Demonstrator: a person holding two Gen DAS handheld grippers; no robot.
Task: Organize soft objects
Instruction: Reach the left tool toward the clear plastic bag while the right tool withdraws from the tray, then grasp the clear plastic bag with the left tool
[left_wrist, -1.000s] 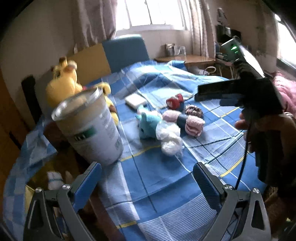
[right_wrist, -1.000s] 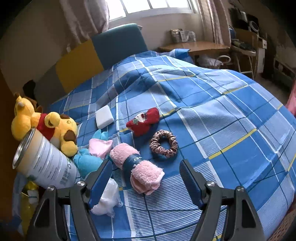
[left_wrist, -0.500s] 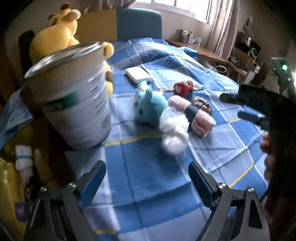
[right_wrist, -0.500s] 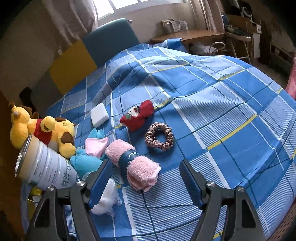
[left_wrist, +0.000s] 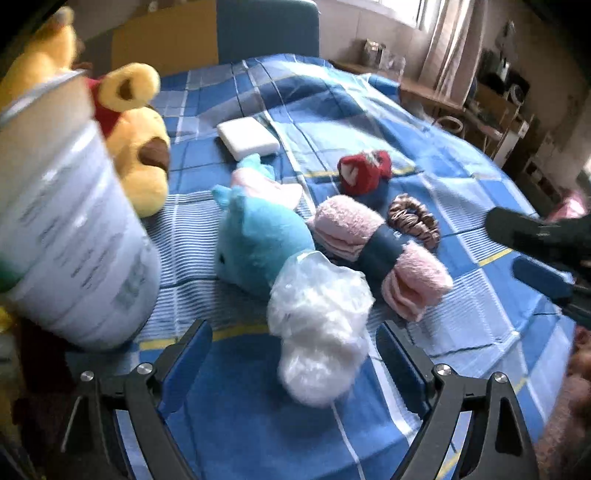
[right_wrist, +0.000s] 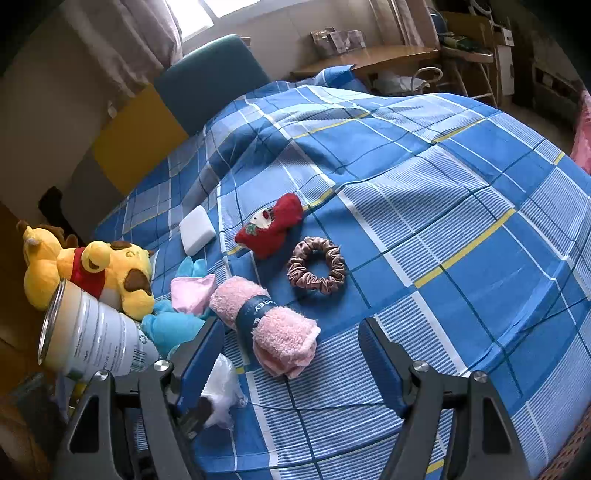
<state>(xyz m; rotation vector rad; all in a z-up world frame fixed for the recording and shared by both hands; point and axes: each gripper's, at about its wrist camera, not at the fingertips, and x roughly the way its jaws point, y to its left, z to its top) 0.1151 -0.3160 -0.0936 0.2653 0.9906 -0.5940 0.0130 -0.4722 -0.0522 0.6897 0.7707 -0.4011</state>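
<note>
1. Left wrist view: one left hand-held gripper (left_wrist: 293, 352) hangs over the bed, jaws wide and just narrowed slightly; the white fluffy ball in clear plastic (left_wrist: 319, 325) lies between the fingers, untouched as far as shows.
2. Right wrist view: one right hand-held gripper (right_wrist: 291, 345) is parted partway, holding nothing, with the end of the pink rolled towel (right_wrist: 266, 325) lying between its fingers, clear of both.
3. Soft things, one each: teal plush (left_wrist: 258, 240), yellow bear plush (right_wrist: 107, 273), red pouch (right_wrist: 271, 230), brown scrunchie (right_wrist: 317, 270), white sponge block (right_wrist: 197, 229).
4. One white tin can (left_wrist: 70, 236) stands at the bed's left edge, beside the bear.
5. Everything rests on a blue plaid bedspread (right_wrist: 461, 206); a desk (right_wrist: 373, 59) sits under the window.
6. The bedspread's right half is open; the items crowd the left.
</note>
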